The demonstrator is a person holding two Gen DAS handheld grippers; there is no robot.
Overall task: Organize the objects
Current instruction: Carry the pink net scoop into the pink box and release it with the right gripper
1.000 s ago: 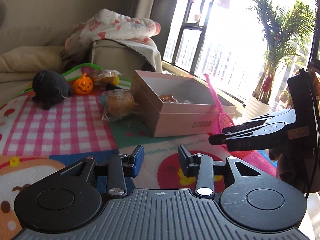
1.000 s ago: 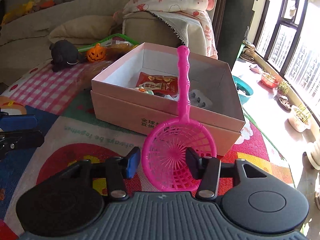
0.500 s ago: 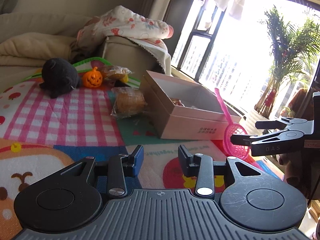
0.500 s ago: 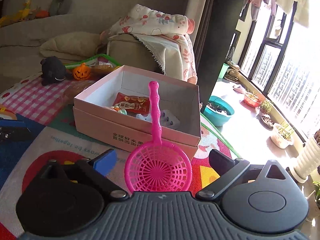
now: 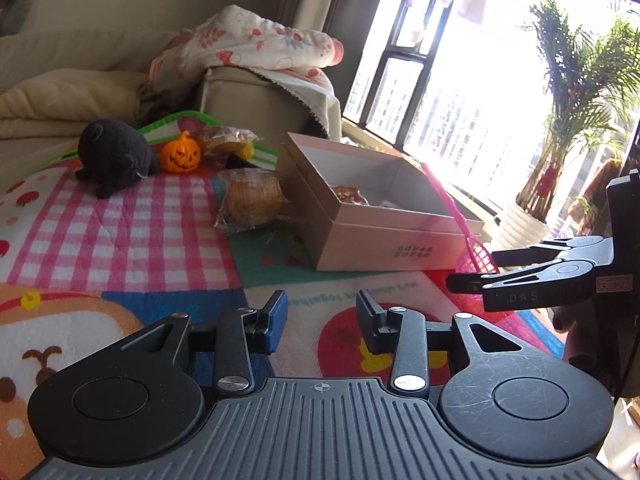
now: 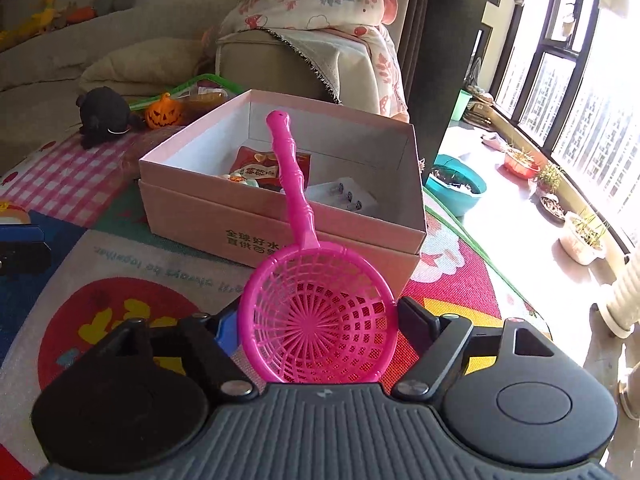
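A pink plastic scoop net [image 6: 316, 320] leans with its handle over the front rim of the open pink box [image 6: 192, 208]. Its round basket lies between the fingers of my right gripper [image 6: 318, 322], which close in on its sides. The box holds a red snack packet [image 6: 256, 166] and a white pack [image 6: 344, 196]. In the left wrist view the box [image 5: 380, 240] stands ahead and the net [image 5: 474, 252] shows beside it, with my right gripper [image 5: 468, 276] at the right. My left gripper [image 5: 320, 320] is open and empty above the play mat.
On the mat left of the box lie a wrapped pastry [image 5: 254, 200], an orange pumpkin toy [image 5: 180, 156], a black plush toy [image 5: 110, 156] and another wrapped snack [image 5: 224, 140]. A sofa with a blanket [image 5: 248, 44] stands behind. Plant pots [image 6: 580, 236] line the window side.
My right gripper opened wide half a second ago and has now closed back around the net's basket, moving nearer the box. My left gripper drew back and stayed open.
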